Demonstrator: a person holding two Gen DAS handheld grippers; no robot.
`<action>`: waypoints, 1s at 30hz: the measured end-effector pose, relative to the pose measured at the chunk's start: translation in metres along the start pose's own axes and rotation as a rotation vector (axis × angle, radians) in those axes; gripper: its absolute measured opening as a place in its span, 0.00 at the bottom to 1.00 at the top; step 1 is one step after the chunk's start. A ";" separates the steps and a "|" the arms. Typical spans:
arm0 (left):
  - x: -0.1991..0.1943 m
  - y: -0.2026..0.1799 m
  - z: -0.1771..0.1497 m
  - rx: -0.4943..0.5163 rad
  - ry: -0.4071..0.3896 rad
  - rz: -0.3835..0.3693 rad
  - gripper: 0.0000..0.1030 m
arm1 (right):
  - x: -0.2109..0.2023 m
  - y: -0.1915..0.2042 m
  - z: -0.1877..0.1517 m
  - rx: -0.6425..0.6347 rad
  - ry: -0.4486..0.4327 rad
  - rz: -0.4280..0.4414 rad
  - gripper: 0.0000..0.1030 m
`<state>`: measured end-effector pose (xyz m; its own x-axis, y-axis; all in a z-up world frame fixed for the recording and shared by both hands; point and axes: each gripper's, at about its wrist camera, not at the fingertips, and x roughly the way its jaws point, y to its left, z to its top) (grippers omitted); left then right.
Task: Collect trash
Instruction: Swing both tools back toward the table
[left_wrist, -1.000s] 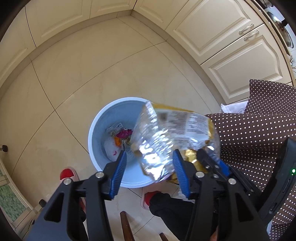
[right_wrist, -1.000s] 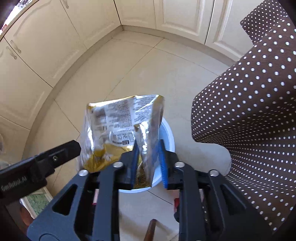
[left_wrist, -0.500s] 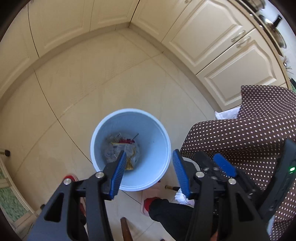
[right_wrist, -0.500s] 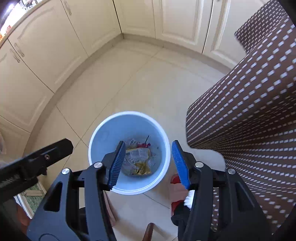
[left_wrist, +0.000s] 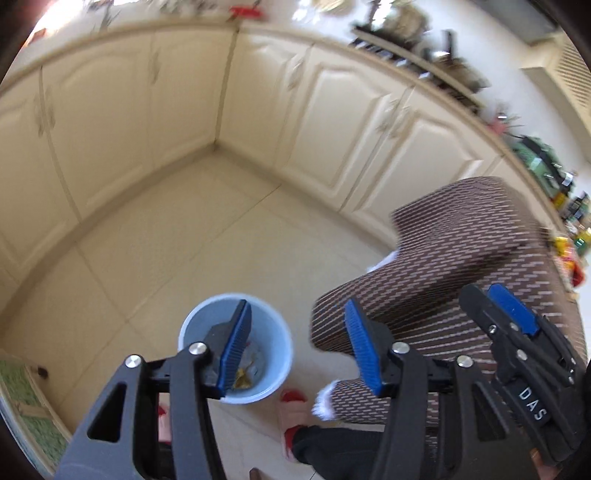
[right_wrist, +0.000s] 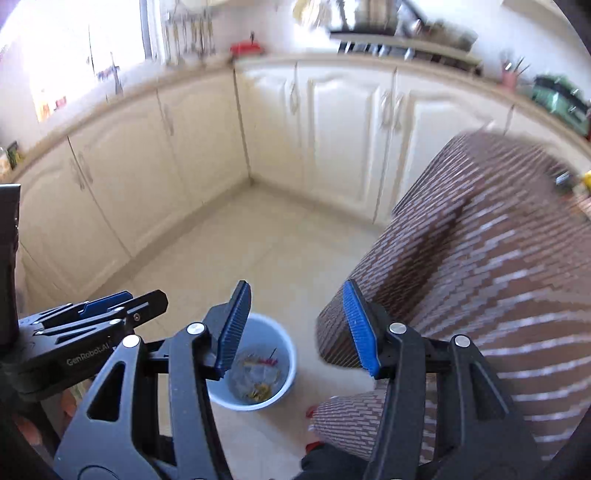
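Both claws gape empty: left claw (left_wrist: 295, 343), right claw (right_wrist: 295, 328). Wrappers in bin (right_wrist: 255, 369), lower centre: light, crinkly, slippery; pinch edges.

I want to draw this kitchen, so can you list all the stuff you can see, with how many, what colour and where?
bin: one, light blue, on the floor below the tongs
trash: a small heap, clear, yellow and red bits, inside the bin
cupboards: a row, cream, along the walls round the corner
floor: cream tiles
cloth: one, brown with pale spots, hanging at the right
worktop items: several, too blurred to name, on top of the cupboards
slippers: red, by the bin
left tongs: black with blue pads, open, holding nothing
right tongs: black with blue pads, open, holding nothing
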<state>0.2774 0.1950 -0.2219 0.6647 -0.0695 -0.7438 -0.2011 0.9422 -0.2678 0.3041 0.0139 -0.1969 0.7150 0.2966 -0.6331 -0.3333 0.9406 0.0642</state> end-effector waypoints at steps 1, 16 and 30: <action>-0.011 -0.013 0.003 0.022 -0.020 -0.011 0.57 | -0.018 -0.009 0.004 0.009 -0.031 -0.004 0.50; -0.044 -0.244 0.010 0.377 -0.028 -0.192 0.67 | -0.154 -0.221 0.023 0.207 -0.085 -0.278 0.56; 0.020 -0.339 0.017 0.497 0.075 -0.163 0.67 | -0.092 -0.311 0.007 0.279 0.132 -0.187 0.24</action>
<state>0.3708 -0.1202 -0.1352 0.6021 -0.2345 -0.7632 0.2780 0.9577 -0.0750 0.3460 -0.3051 -0.1534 0.6562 0.1087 -0.7467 -0.0105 0.9908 0.1351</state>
